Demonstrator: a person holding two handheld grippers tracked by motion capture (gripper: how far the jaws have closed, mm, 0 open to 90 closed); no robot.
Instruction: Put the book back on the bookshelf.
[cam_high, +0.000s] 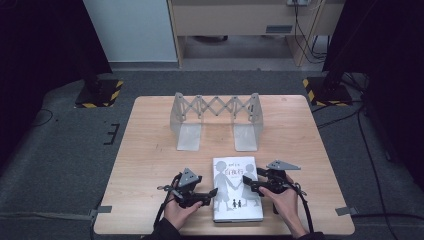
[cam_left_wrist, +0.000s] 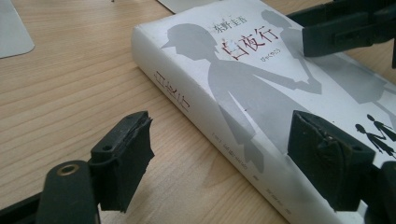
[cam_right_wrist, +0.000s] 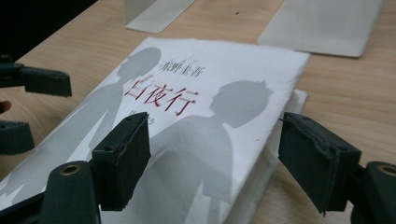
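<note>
left hand-held gripper (cam_high: 209, 194): jaws apart, straddling the spine edge of the book (cam_high: 237, 188), nothing clamped | right hand-held gripper (cam_high: 251, 184): jaws apart over the page edge, not pressing | book: flat at the near middle of the surface (cam_high: 150, 150), in front of the expanding bookend rack (cam_high: 215, 120) | advice: i'd close both sides evenly, lift level, stand it between the rack's end plates

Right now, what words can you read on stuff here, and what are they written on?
"白夜行" in red: front cover of the white book.
"東野圭吾" in small grey letters above that title, same cover, a little soft.
Red title running down the book's spine: too blurred to read.
Small print under the cover title and lower on the spine: too small to read.
</note>
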